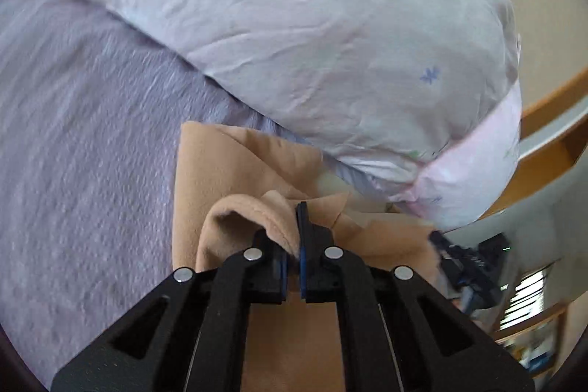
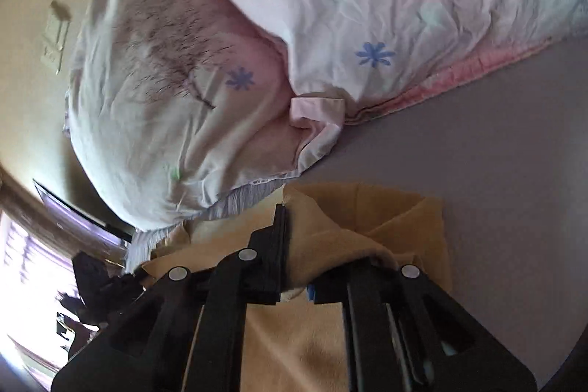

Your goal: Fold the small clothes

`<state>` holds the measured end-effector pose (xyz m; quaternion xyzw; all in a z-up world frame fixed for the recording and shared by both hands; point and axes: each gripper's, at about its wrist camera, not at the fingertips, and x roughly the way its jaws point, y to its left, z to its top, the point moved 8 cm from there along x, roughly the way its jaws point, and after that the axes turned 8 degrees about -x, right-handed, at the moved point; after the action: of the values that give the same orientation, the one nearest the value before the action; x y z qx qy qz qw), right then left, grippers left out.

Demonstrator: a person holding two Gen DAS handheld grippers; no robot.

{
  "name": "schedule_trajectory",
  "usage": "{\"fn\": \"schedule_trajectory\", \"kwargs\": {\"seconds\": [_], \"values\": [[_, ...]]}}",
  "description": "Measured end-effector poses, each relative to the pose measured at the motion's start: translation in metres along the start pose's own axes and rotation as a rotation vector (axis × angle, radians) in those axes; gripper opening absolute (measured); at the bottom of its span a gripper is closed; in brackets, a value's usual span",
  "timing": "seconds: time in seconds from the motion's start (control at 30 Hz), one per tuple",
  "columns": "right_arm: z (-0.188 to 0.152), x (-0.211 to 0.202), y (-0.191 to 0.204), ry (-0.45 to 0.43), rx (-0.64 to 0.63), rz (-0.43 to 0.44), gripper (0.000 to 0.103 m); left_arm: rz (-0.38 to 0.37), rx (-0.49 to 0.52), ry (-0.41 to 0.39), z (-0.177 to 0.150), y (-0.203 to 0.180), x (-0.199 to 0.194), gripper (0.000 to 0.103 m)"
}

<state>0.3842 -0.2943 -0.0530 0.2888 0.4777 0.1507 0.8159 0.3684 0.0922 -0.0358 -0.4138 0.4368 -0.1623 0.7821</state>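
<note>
A tan fleece garment (image 1: 228, 171) lies partly lifted over the grey-purple bed sheet (image 1: 81, 142). My left gripper (image 1: 294, 237) is shut on a rolled edge of the garment, the fabric bunched over its left finger. In the right wrist view my right gripper (image 2: 316, 245) is shut on another edge of the same garment (image 2: 397, 212), and the cloth drapes over its right finger and hides the tip. The right gripper also shows in the left wrist view (image 1: 466, 263) at the garment's right side.
A large white and pink quilt with blue flower prints (image 1: 312, 35) is heaped just beyond the garment, also in the right wrist view (image 2: 330, 24). A wooden bed frame (image 1: 551, 135) and a wall lie at right. The bed sheet (image 2: 496, 171) stretches beside the garment.
</note>
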Motion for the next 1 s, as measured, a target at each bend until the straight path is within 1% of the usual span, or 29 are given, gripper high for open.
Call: {"fn": "schedule_trajectory", "kwargs": {"seconds": [0.03,0.07,0.1,0.13,0.17,0.23,0.3,0.37,0.4,0.47,0.5,0.53,0.57,0.6,0.63,0.67,0.7,0.73,0.77,0.8,0.83,0.87,0.9,0.97,1.0], "values": [[0.006,-0.005,0.0,-0.027,0.009,0.002,0.05,-0.029,-0.019,-0.002,0.0,0.0,-0.005,0.006],[0.013,-0.015,0.001,-0.077,0.009,-0.018,0.075,-0.052,-0.029,-0.008,0.001,-0.002,-0.012,0.006],[0.019,-0.028,0.005,-0.135,0.004,-0.01,0.102,-0.071,-0.033,-0.013,0.001,-0.004,-0.018,0.006],[0.02,-0.043,0.014,-0.195,-0.015,0.052,0.102,-0.091,-0.036,-0.026,0.001,-0.007,-0.027,0.012],[0.018,-0.051,0.023,-0.199,-0.033,0.107,0.102,-0.083,-0.028,-0.058,0.001,-0.009,-0.039,0.031],[0.006,-0.057,0.033,-0.173,-0.062,0.138,0.102,-0.061,0.005,-0.102,0.003,-0.012,-0.055,0.049],[-0.013,-0.055,0.041,-0.121,-0.101,0.146,0.102,-0.038,0.045,-0.101,-0.002,-0.015,-0.066,0.05],[-0.034,-0.043,0.043,-0.046,-0.127,0.126,0.102,0.006,0.052,-0.082,-0.008,-0.006,-0.071,0.052],[-0.036,-0.035,0.039,-0.017,-0.141,0.098,0.102,0.034,0.055,-0.062,-0.014,-0.002,-0.069,0.053],[-0.046,-0.014,0.026,0.046,-0.171,-0.025,0.102,0.096,0.064,-0.024,-0.024,0.009,-0.064,0.054],[-0.049,-0.007,0.022,0.073,-0.176,-0.07,0.101,0.12,0.063,-0.006,-0.03,0.015,-0.058,0.054],[-0.049,-0.007,0.024,0.07,-0.179,-0.099,0.096,0.132,0.058,0.01,-0.034,0.022,-0.057,0.054],[-0.044,-0.014,0.029,0.032,-0.188,-0.094,0.093,0.135,0.054,0.026,-0.039,0.026,-0.055,0.054],[-0.038,-0.019,0.036,0.022,-0.191,-0.077,0.09,0.133,0.056,0.034,-0.041,0.034,-0.056,0.054],[-0.028,-0.027,0.045,-0.016,-0.209,-0.075,0.091,0.13,0.061,0.037,-0.043,0.034,-0.054,0.055],[-0.018,-0.029,0.049,-0.037,-0.229,-0.109,0.09,0.129,0.066,0.039,-0.044,0.033,-0.052,0.056],[-0.005,-0.025,0.051,-0.043,-0.247,-0.16,0.09,0.128,0.069,0.042,-0.044,0.034,-0.05,0.056],[0.004,-0.023,0.049,-0.042,-0.265,-0.235,0.087,0.122,0.074,0.042,-0.045,0.033,-0.049,0.057],[0.014,-0.018,0.041,-0.029,-0.271,-0.315,0.085,0.123,0.083,0.037,-0.045,0.031,-0.046,0.058],[0.021,-0.015,0.034,-0.016,-0.265,-0.349,0.079,0.13,0.101,0.033,-0.046,0.029,-0.045,0.058],[0.024,-0.008,0.024,0.011,-0.253,-0.381,0.076,0.134,0.112,0.03,-0.047,0.029,-0.044,0.058],[0.024,0.002,0.014,0.051,-0.235,-0.395,0.072,0.136,0.119,0.028,-0.047,0.028,-0.043,0.058],[0.021,0.011,0.006,0.095,-0.225,-0.406,0.066,0.134,0.125,0.028,-0.048,0.027,-0.043,0.059],[0.012,0.032,-0.007,0.175,-0.229,-0.445,0.045,0.125,0.124,0.026,-0.046,0.026,-0.04,0.06],[0.008,0.039,-0.011,0.199,-0.239,-0.451,0.017,0.117,0.122,0.026,-0.046,0.027,-0.04,0.06]]}}
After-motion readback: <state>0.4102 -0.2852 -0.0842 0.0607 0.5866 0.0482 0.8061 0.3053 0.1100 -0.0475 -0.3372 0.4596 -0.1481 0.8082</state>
